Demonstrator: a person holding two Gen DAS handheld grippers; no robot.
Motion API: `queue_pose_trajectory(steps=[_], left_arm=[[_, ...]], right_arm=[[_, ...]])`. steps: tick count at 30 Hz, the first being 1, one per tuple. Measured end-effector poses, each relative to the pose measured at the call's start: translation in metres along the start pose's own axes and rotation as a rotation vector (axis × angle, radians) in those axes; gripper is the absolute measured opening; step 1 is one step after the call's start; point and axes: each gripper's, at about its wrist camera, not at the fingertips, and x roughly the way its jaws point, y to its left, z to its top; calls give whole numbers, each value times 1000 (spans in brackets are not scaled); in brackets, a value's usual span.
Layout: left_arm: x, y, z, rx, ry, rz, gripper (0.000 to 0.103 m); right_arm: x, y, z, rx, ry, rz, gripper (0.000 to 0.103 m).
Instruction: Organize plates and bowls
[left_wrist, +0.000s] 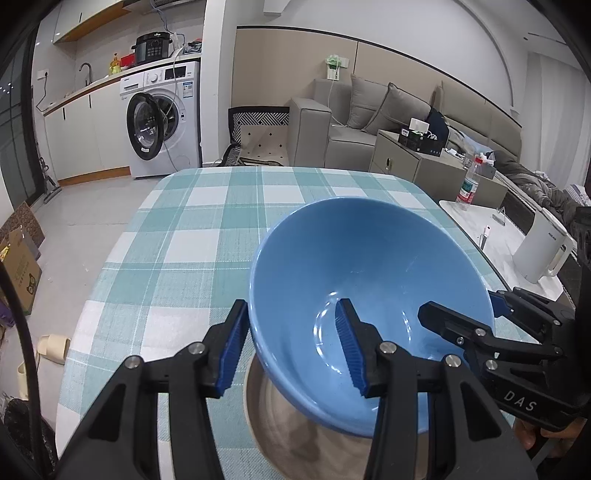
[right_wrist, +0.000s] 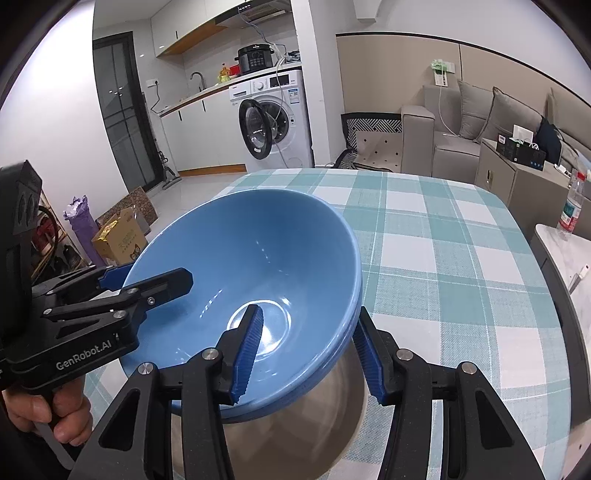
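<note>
- Left wrist view shows the left tongs (left_wrist: 293, 345) clamped on the near-left rim of a blue bowl (left_wrist: 369, 277), one blue pad outside the wall and one inside.
- Right wrist view shows the right tongs (right_wrist: 310, 350) clamped on the opposite rim of the same bowl, again with one pad inside and one outside.
- Each view also catches the other tongs gripping the far rim, with fingers of a hand (right_wrist: 44, 410) wrapped around the handle.
- The blue bowl sits tilted, held between both tongs above a metal bowl (right_wrist: 295, 424); its underside appears to rest in or just over the metal bowl's mouth, though contact cannot be confirmed.
- Both bowls are near the front edge of the counter (left_wrist: 184, 221), which is covered with a teal-and-white checked cloth.
- Behind the counter stand a washing machine (left_wrist: 162, 118) with its door open and a grey sofa (left_wrist: 362, 122).
</note>
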Motion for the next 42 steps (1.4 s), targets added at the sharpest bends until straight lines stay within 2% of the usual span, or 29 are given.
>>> queue_pose_trajectory(steps=[11,14,16,18,21,23,24,25,27,33,42], left_arm=[[3,-2,1,25,-4,3,48],[4,-2,0,33,2,-2,53],[4,-2,-1,38,8,14,66],[2,0,-2,42,-6,33,67],[-1,4,-4,46,-16,44,82],[-5,8,-6,38,-40,40,86],[-8,10,-6,36,-50,38,93],[-12,12,-8,35,-66,38,100],[-20,15,-10,39,-113,40,103],[-42,24,-19,73,-242,58,103],[-52,42,-35,65,-300,55,103]], right_arm=[[3,-2,1,-8,-2,-15,51],[3,-1,0,-16,-2,1,55],[1,-2,0,-25,-11,5,64],[-3,-3,-1,-49,-28,-24,75],[-11,-6,-2,-70,-51,-15,86],[-17,-9,-4,-67,-70,-6,90],[-20,-11,-5,-66,-80,-5,99],[-24,-14,-7,-64,-95,-1,102],[-31,-17,-10,-61,-125,6,102],[-47,-23,-22,-72,-180,6,102],[-62,-27,-43,-92,-255,42,102]])
